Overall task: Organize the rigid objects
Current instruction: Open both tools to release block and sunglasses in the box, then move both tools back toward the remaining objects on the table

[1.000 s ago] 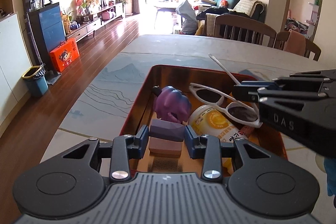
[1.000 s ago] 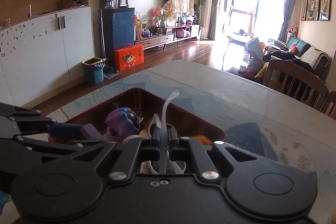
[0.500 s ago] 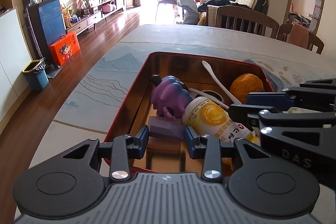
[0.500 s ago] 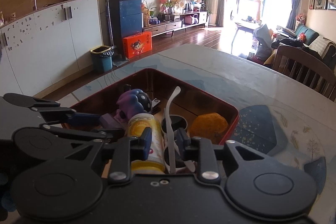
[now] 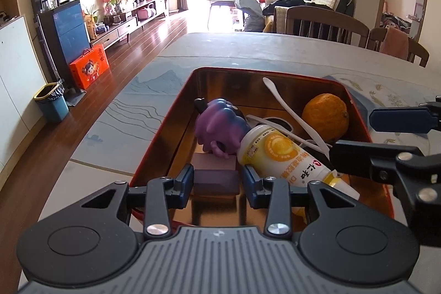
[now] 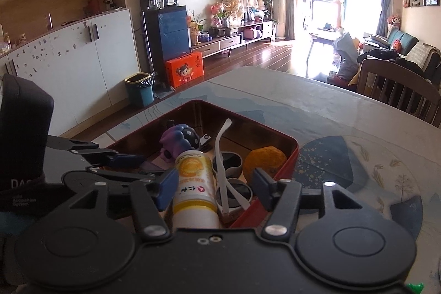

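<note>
A red tin tray holds a purple toy, a white bottle with a yellow label, an orange and white-framed sunglasses. My left gripper is shut on a purple block low over the tray's near end. My right gripper is open above the tray, its jaws either side of the bottle and the sunglasses, holding nothing. The toy and the orange lie beyond it.
The tray sits on a patterned table with dark blue placemats to the right. Wooden chairs stand at the far side. The right gripper's fingers cross the left wrist view at right.
My right gripper opened and let go of the sunglasses, which now lie in the tray, then drew back. My left gripper stayed shut on the purple block and lowered slightly.
</note>
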A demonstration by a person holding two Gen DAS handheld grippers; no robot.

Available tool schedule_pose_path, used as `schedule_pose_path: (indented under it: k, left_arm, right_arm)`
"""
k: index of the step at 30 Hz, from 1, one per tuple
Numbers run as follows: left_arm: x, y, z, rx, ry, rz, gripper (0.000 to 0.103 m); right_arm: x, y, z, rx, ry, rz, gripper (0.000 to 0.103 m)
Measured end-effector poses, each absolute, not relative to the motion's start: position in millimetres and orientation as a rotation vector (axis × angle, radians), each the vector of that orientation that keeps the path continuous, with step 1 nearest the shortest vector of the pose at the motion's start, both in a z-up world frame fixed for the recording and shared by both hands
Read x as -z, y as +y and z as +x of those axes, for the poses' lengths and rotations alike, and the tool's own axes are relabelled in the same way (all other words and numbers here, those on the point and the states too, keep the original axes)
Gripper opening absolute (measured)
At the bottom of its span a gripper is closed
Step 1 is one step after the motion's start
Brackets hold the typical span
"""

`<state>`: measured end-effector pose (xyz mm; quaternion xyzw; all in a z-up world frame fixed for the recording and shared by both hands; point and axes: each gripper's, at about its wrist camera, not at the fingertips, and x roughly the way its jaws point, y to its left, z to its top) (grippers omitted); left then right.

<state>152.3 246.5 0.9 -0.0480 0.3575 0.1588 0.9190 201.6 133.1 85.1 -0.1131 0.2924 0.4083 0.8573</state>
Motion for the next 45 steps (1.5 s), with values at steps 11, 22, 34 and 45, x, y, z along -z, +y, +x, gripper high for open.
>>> schedule_pose_path:
  k: [11,22,34,45]
  left_arm:
    - [-17.1,235.7,139.6,-0.310,0.690,-0.108,0.055]
    - [-35.8,213.4,125.5,-0.272,0.651,-0.135,0.062]
    - [-53.8,179.6,109.7,-0.210,0.608,-0.147,0.075]
    - [-61.2,141.2,106.9,-0.129,0.563,-0.164,0.083]
  right_arm:
    - [-101.6,111.8,188.4,-0.887,0.589,-0.210,0.075]
    - [-119.1,72.6,175.9,-0.896,0.597,-0.170,0.092]
    - [-130.8,16.4,158.6,-0.890,0.576,-0.152,0.103]
    - [-134.4,-67.7,176.9,-0.713,0.538,-0.119,0.103]
